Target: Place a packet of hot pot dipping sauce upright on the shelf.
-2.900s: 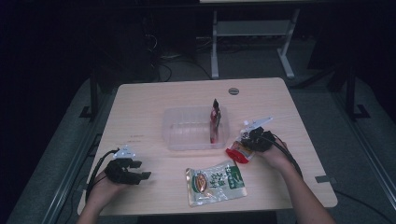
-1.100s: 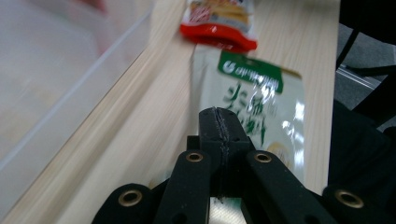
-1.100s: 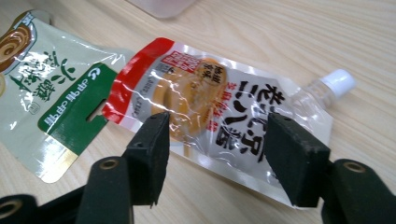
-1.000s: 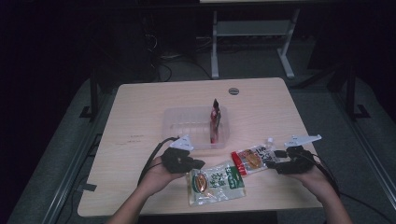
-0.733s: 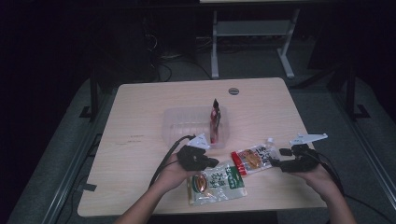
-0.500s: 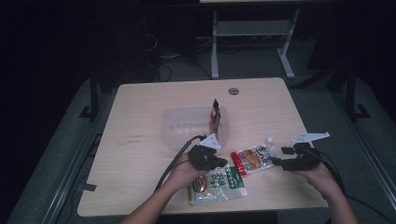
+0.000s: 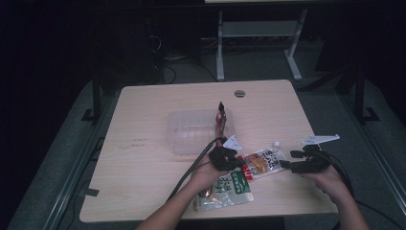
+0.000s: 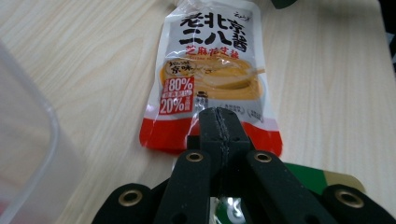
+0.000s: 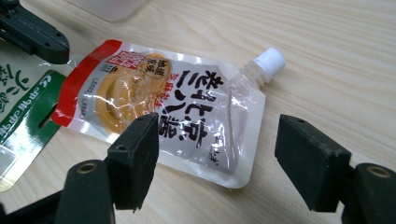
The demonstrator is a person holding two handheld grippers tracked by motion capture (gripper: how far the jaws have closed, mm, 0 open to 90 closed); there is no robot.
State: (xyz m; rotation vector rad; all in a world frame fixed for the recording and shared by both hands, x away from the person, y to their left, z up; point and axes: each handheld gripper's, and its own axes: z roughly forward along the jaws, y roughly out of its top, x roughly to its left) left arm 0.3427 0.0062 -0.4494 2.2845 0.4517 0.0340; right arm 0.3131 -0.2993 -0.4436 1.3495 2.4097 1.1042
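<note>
A spouted sauce pouch with a red bottom edge and a white cap lies flat on the table. My left gripper is shut, and in the left gripper view its closed tips sit over the red edge of the pouch; I cannot tell whether they touch it. My right gripper stands open just right of the pouch, its jaws having just been opening. In the right gripper view, the pouch lies ahead of the right gripper, below the jaws, with no pad on it.
A green food packet lies under my left hand near the front edge. A clear plastic container sits mid-table with a red packet upright in it. A round cable hole is at the back.
My left hand has travelled right across the table, from its front left over the green packet up to the sauce pouch. The right gripper set the pouch down earlier and has barely moved since.
</note>
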